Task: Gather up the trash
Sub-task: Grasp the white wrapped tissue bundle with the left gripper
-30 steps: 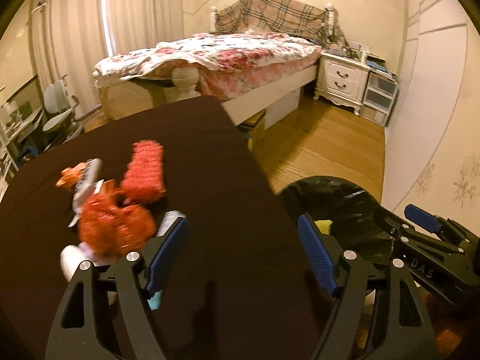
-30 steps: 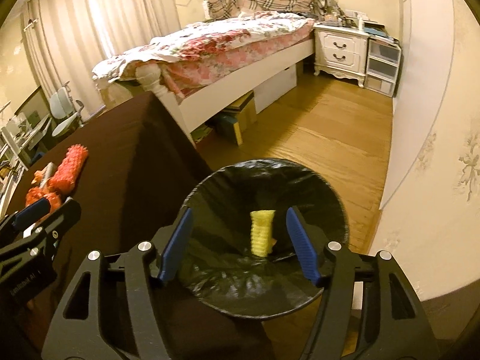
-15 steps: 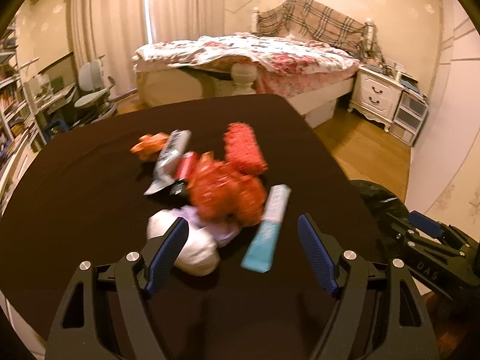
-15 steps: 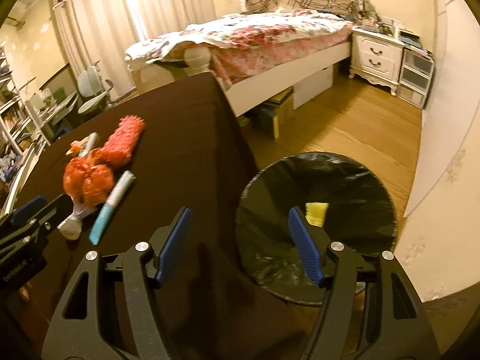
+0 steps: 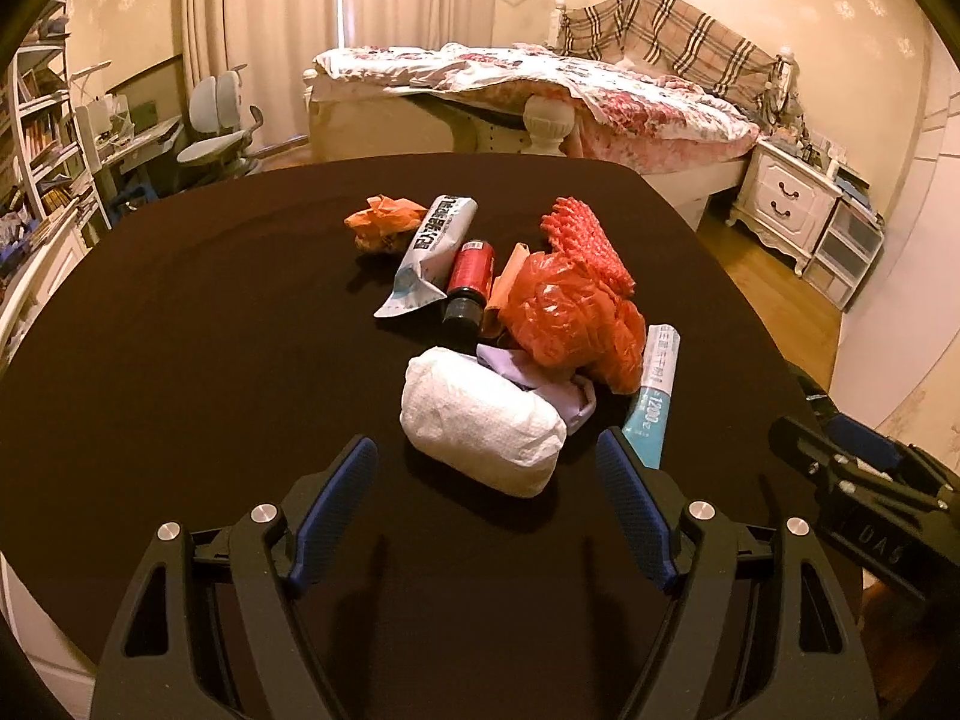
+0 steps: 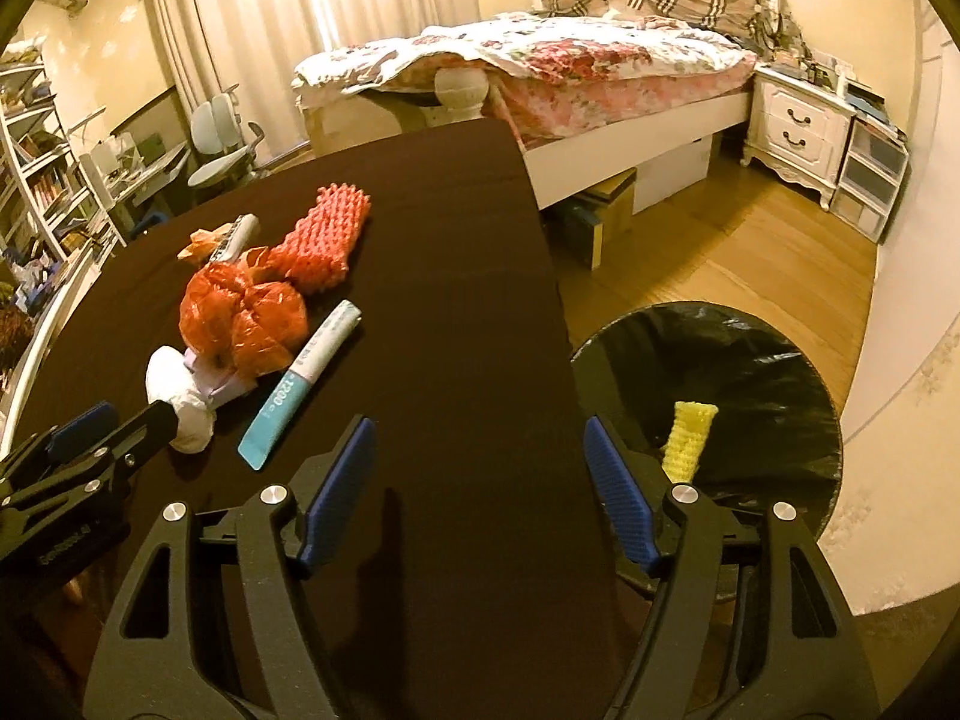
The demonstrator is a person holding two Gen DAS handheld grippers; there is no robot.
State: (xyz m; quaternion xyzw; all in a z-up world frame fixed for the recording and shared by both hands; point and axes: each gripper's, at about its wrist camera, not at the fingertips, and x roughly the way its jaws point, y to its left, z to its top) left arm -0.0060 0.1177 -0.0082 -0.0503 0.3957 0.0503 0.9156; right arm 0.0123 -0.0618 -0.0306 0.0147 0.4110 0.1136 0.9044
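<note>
Left tongs [image 5: 485, 480]: jaws stand wide apart, nothing gripped. They hang over the near part of the dark counter [image 5: 180, 360], with the white paper wad [image 5: 480, 420] lying just beyond the tips and roughly between them, not touched by either blue pad.

Right tongs [image 6: 477, 459]: jaws are opening, nothing between them. They hang over the counter's right edge, the right finger above the black-lined trash bin [image 6: 750, 348] on the wooden floor [image 6: 720, 252].

Trash on the counter, in one cluster near its middle:
- White paper wad, nearest item, resting against a pale lilac scrap [image 5: 540, 381].
- Crumpled red-orange plastic bag [image 5: 570, 318], just behind the lilac scrap and overlapping it.
- Teal-and-white tube [image 5: 657, 393], to the right of the bag, lying lengthwise toward the near edge.
- Red foam net sleeve [image 5: 585, 240], behind the bag and touching it.
- Small red bottle with dark cap [image 5: 471, 276], to the left of the bag, on its side.
- White squeezed tube [image 5: 429, 252], just left of the bottle.
- Orange crumpled wrapper [image 5: 381, 225], farthest left, beside the white tube's far end.

Trash in the bin: one yellow foam net piece [image 6: 690, 441] against the black liner.

Surroundings: bed [image 5: 540, 78] with floral cover beyond the counter, white nightstand [image 5: 780, 204] at far right, desk chair [image 5: 216, 126] at far left.
</note>
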